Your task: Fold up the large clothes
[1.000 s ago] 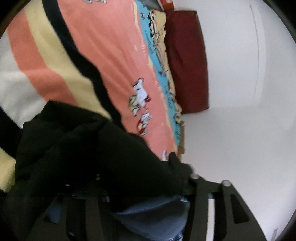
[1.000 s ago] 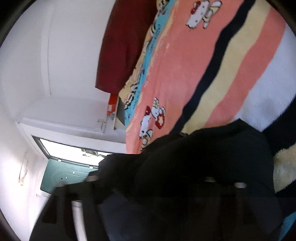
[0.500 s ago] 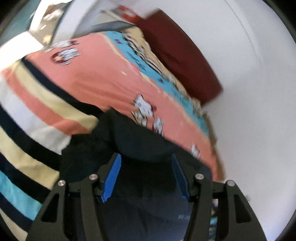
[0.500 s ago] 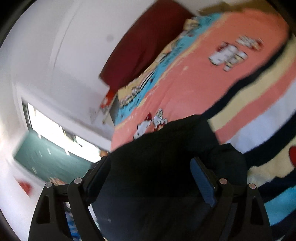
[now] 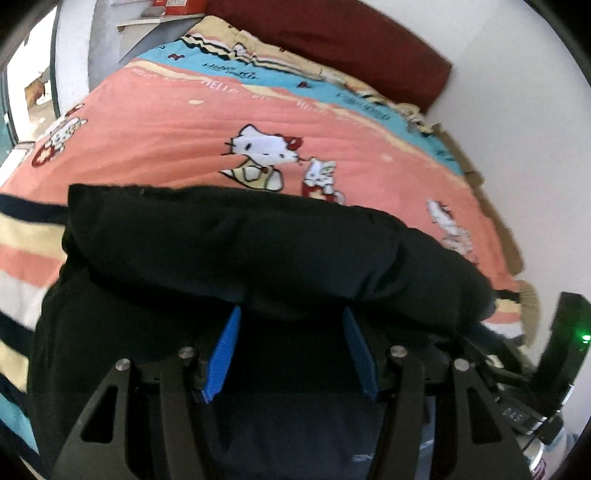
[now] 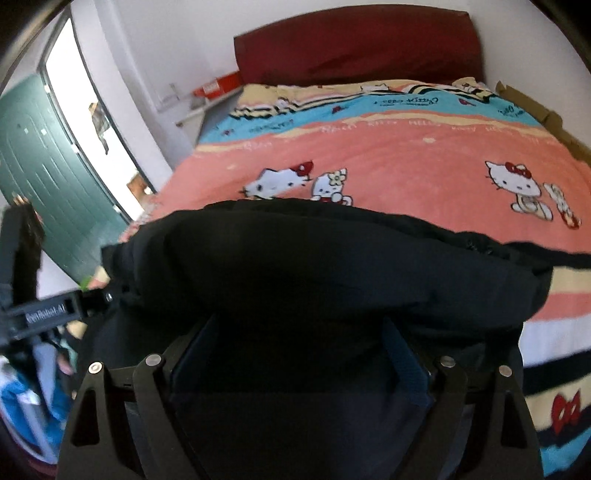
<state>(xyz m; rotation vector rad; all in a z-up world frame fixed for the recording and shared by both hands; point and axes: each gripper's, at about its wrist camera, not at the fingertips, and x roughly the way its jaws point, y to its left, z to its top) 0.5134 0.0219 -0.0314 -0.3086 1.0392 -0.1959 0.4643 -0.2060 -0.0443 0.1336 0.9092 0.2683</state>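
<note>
2 grippers hang over a bed, each looking past its own fingers at the same black garment (image 5: 258,258). In the left wrist view, going from the left, a bright doorway (image 5: 33,74) sits at the edge, then the striped and cartoon-cat blanket (image 5: 166,122) spreads across the bed to a dark red headboard (image 5: 332,33) against the white wall. The left gripper (image 5: 291,354) has its blue pads standing apart with the garment's dark cloth below and between them; no pad visibly presses on it, so it looks released. At the far right the other tool's black body with a green light (image 5: 569,339) intrudes. In the right wrist view, a green door (image 6: 48,177) stands at left. The garment bunches in a thick roll across the blanket's near end, hiding the stripes beneath. The right gripper (image 6: 301,354) has just been widening, its jaws spread, the cloth lying loose between them.
</note>
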